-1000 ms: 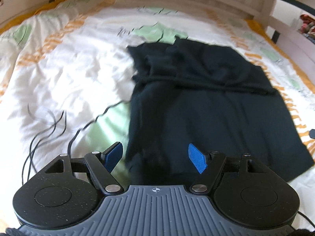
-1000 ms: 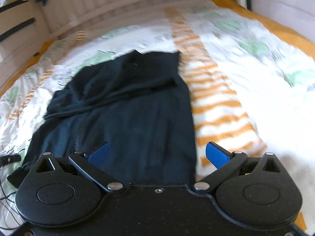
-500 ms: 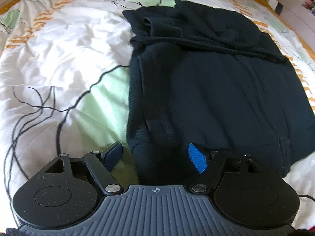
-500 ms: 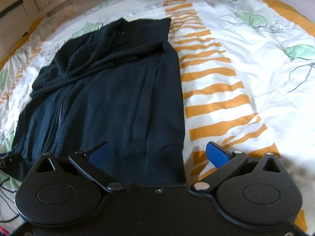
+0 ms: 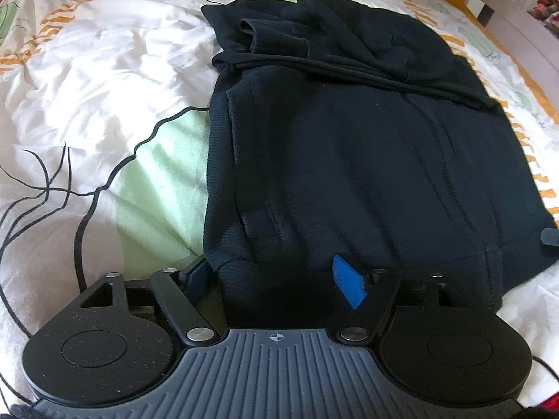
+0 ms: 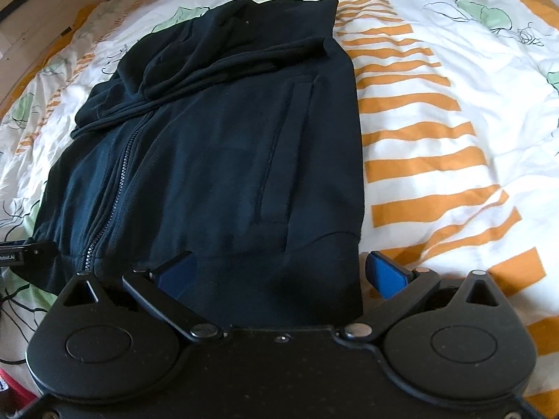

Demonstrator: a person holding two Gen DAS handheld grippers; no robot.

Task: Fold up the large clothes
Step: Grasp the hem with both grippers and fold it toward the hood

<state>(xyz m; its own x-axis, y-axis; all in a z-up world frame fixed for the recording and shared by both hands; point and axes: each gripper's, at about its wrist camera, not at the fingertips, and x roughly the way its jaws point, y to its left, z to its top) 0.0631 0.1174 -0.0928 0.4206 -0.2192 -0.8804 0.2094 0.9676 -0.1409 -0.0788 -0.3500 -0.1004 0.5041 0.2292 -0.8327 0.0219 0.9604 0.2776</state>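
Closest in, the left gripper [image 5: 276, 277], black plastic with ribbed blue pads, sits low over the near left corner of the dark navy zip-up fleece jacket [image 5: 367, 146]. Its fingers [image 5: 347, 286] have just been closing in, yet they stand apart, with the ribbed hem corner bunched up between them; the left pad is half hidden behind the cloth, so I cannot tell whether it touches. The right gripper [image 6: 279, 272] is set at the jacket's [image 6: 223, 146] other near corner, fingers [image 6: 386, 274] spread wide: one over the cloth, the other just off the hem on the duvet.

The jacket lies flat, front up, on a white cotton duvet [image 5: 87, 80] printed with pale green leaf shapes, thin black lines and orange stripes [image 6: 419, 132]. The duvet is softly crumpled. A toothed zipper [image 6: 115, 181] runs up the middle of the jacket, and a stitched slit pocket [image 6: 279, 153] shows beside it. Further up, the sleeves and collar are folded across the chest in thick, soft rolls. Beyond the bed's far edge, pale wooden boards [image 6: 31, 10] are in view.
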